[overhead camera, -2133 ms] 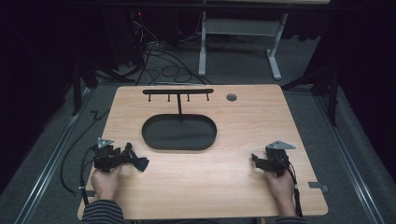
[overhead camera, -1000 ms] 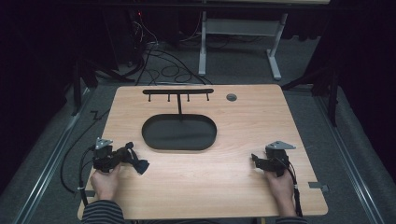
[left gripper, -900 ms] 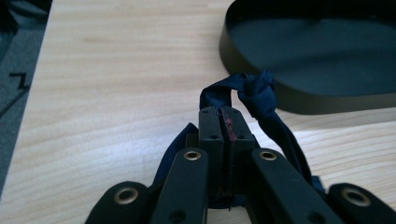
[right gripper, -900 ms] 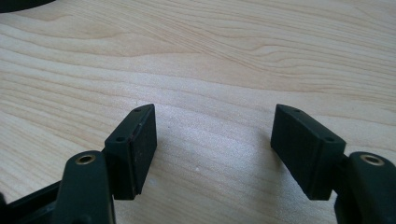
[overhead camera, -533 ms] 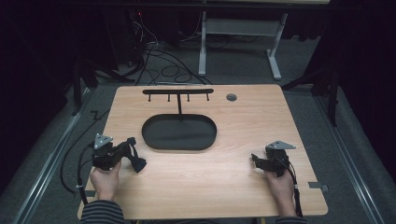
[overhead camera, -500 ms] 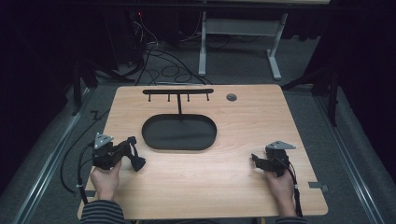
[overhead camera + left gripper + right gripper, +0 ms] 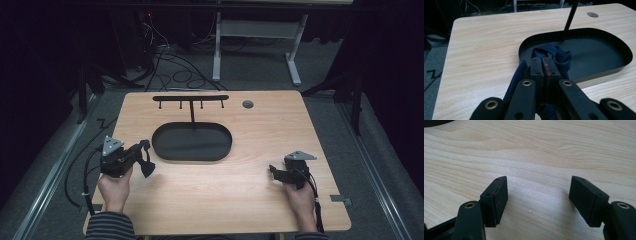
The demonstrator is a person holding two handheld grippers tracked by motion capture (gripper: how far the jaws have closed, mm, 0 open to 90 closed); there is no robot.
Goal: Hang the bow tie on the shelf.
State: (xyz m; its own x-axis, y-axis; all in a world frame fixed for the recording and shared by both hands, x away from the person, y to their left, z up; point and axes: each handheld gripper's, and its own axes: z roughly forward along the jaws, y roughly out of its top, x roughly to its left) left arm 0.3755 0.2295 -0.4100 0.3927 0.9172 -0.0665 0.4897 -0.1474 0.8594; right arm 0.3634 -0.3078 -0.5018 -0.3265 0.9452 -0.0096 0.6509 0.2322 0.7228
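Observation:
My left gripper (image 7: pixel 143 154) (image 7: pixel 545 65) is shut on a dark blue cloth (image 7: pixel 556 55) (image 7: pixel 146 166), which bunches around the pads and hangs below them. It hovers over the table's left side, just left of the black oval tray (image 7: pixel 192 142) (image 7: pixel 599 52). A thin black post rises from the tray's far part to a rack bar with small hooks (image 7: pixel 190 98). At the table's right, near the front, my right gripper (image 7: pixel 273 170) (image 7: pixel 537 195) rests low over bare wood, open, with nothing between its pads.
The wooden table (image 7: pixel 260 190) has a round cable hole (image 7: pixel 247 104) at its back right. Cables and a desk frame (image 7: pixel 255 35) lie on the dark floor behind. A metal rail (image 7: pixel 45 175) runs along the left side.
The left gripper has risen and drifted a little toward the tray with the blue cloth in it. The right gripper has stayed where it was.

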